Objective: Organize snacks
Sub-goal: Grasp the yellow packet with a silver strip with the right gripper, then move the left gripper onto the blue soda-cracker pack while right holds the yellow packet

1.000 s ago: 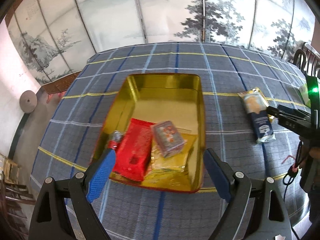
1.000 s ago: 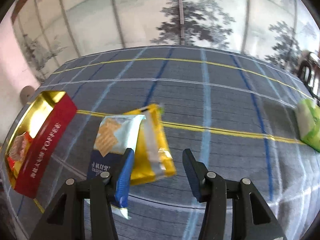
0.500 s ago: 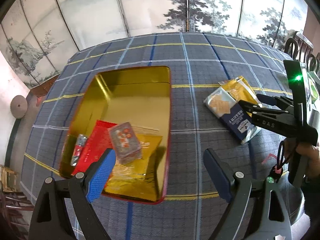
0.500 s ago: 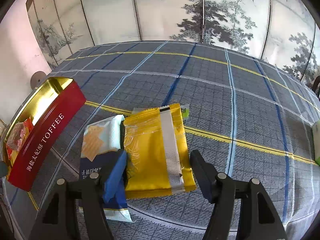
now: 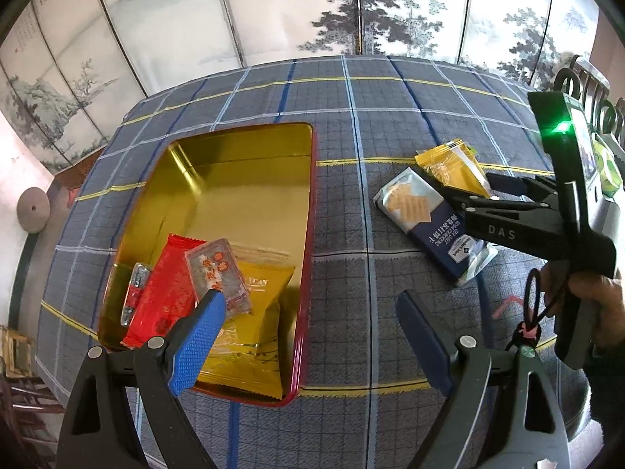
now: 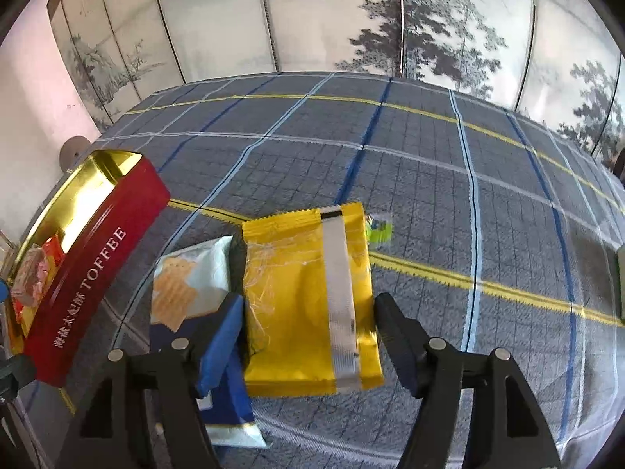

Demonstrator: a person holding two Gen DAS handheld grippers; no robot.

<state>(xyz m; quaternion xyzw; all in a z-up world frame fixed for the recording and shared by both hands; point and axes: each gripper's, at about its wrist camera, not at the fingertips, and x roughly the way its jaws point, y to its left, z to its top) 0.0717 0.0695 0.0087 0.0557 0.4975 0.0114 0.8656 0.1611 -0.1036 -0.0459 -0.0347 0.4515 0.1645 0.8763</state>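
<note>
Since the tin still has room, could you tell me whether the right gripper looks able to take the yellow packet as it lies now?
Probably yes. The right gripper has its jaws opening on either side of the yellow packet, with nothing lying on top. The blue cracker packet lies close beside it, under the left jaw, and might get nudged.

Pale folding screen (image 5: 273, 11) of inked pines and hills behind a table under plaid cloth (image 6: 429, 164), daylit.
</note>
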